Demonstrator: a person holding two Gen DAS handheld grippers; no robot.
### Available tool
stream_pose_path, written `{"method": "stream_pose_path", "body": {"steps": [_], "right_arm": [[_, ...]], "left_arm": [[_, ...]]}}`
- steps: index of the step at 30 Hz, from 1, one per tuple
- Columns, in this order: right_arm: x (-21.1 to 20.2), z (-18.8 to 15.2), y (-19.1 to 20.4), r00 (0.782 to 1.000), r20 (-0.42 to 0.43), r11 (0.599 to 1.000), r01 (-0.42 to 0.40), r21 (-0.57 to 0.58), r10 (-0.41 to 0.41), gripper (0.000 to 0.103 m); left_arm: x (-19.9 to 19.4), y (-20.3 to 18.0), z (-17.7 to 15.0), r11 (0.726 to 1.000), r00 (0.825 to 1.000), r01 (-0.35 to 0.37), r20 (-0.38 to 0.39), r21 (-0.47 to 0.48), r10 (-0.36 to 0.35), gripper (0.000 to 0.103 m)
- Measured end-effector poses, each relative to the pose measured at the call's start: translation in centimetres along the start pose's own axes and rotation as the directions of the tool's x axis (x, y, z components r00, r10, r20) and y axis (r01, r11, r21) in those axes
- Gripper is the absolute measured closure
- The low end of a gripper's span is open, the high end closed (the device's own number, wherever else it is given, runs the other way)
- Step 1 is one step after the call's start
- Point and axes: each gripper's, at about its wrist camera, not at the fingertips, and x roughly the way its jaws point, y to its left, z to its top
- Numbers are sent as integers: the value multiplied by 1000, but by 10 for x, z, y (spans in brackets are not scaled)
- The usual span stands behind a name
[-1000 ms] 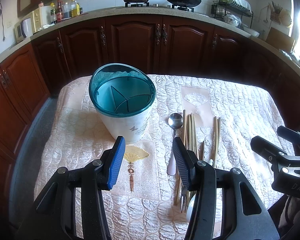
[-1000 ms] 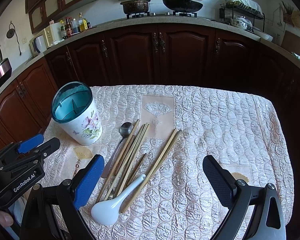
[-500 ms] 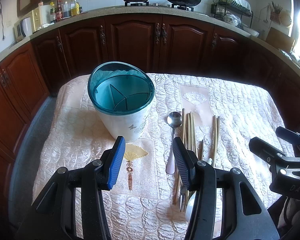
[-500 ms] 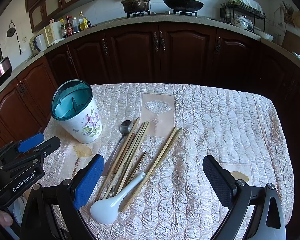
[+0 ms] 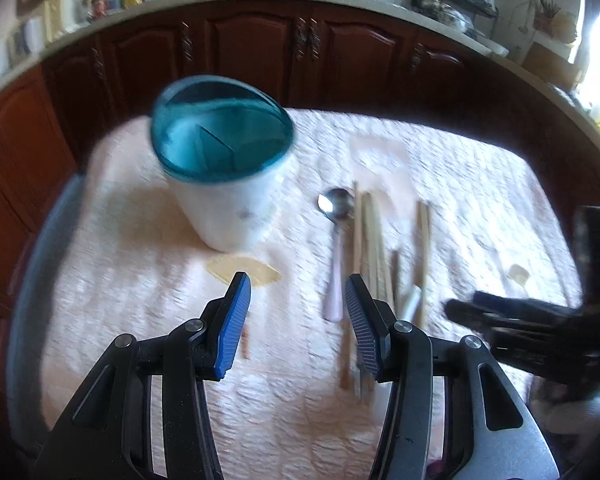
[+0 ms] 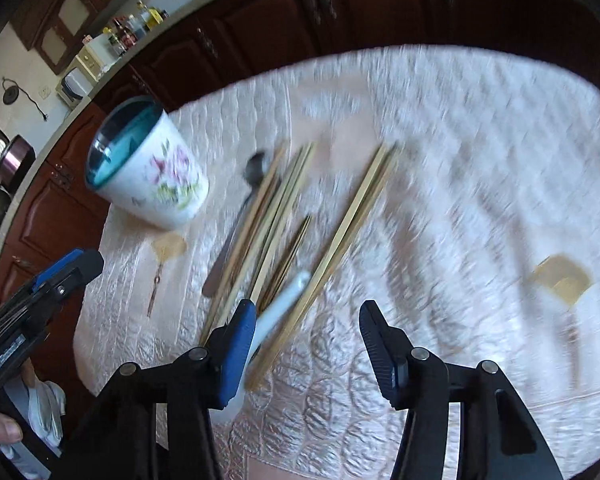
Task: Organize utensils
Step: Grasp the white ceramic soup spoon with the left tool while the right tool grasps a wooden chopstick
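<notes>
A white floral utensil holder [image 5: 228,196] with a teal divided insert stands on the quilted tablecloth; it also shows in the right wrist view [image 6: 152,176]. A metal spoon [image 5: 334,236], several wooden chopsticks [image 5: 370,236] and a white ceramic spoon [image 6: 284,304] lie in a loose pile right of the holder. The chopsticks [image 6: 276,220] fan out in the right wrist view. My left gripper [image 5: 298,288] is open and empty above the cloth in front of the holder. My right gripper [image 6: 306,316] is open and empty, low over the near ends of the pile.
The table [image 6: 480,152] is covered in a pale pink quilted cloth. Dark wooden kitchen cabinets [image 5: 260,48] curve behind it, with a counter holding pots and bottles. The right gripper shows at the right edge of the left wrist view [image 5: 540,324].
My right gripper has dropped and tilted toward the utensil pile, its jaws narrower than before. My left gripper has shifted slightly; both views are motion-blurred.
</notes>
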Motion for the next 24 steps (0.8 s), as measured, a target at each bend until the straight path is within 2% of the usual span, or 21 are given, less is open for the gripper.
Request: {"method": "stream_pose_path", "body": {"steps": [5, 9, 13, 21, 24], "right_arm": [[12, 12, -13, 1000, -6, 1000, 6, 22, -6, 51], [21, 35, -29, 1000, -19, 998, -13, 58, 14, 56], [39, 59, -32, 999, -34, 999, 19, 42, -18, 57], [58, 90, -44, 998, -40, 998, 48, 51, -46, 81], [46, 88, -55, 999, -28, 997, 29, 65, -28, 83]], "left_arm": [[10, -20, -4, 991, 993, 114, -49, 69, -110, 54], [23, -41, -4, 975, 981, 179, -98, 132, -167, 55], [35, -56, -5, 965, 974, 201, -139, 170, -179, 60], [46, -61, -5, 962, 969, 204, -178, 181, -172, 60], [47, -61, -3, 960, 969, 205, -177, 190, -172, 60]]}}
